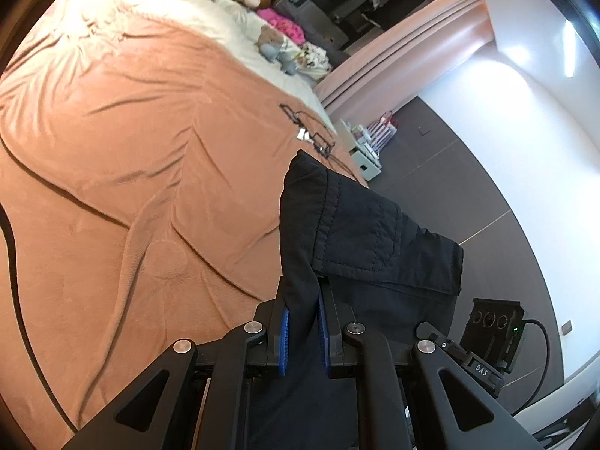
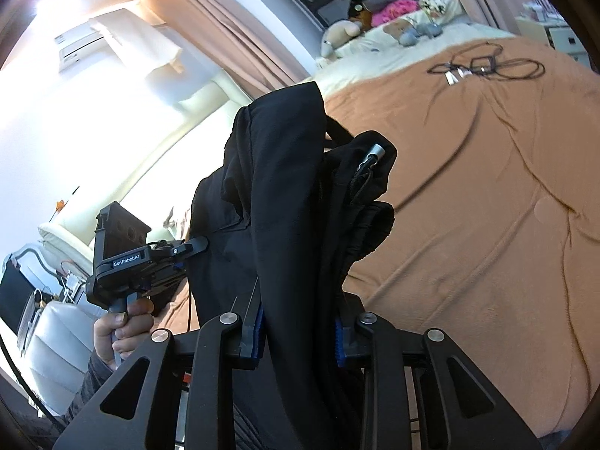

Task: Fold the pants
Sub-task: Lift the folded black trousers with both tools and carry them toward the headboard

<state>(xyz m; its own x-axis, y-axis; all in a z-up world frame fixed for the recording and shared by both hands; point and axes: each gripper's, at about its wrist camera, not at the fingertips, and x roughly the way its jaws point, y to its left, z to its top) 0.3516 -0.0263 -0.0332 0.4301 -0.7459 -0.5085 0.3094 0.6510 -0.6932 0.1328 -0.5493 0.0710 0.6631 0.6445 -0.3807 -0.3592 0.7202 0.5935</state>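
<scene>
Both of our grippers are clamped on the black pants [image 1: 360, 232], which hang lifted above the near edge of the bed: the left gripper [image 1: 303, 332] pinches a stitched hem between its blue pads [image 1: 285, 341], and the right gripper [image 2: 298, 337] squeezes a thicker bunch of the same cloth. Much of the garment stays hidden from us; its lower part drops out of sight below each camera, and in the right wrist view the dark folds cover the middle of the scene, with only a small metal cord tip [image 2: 375, 152] peeking out. Behind the cloth we see the orange bedspread [image 1: 131, 150], wrinkled and bare nearby, with a tangle of cables [image 2: 483, 65] farther off and stuffed toys [image 2: 375, 24] at the far end. At left in the right wrist view a hand [image 2: 120, 332] grips the left gripper's handle.
</scene>
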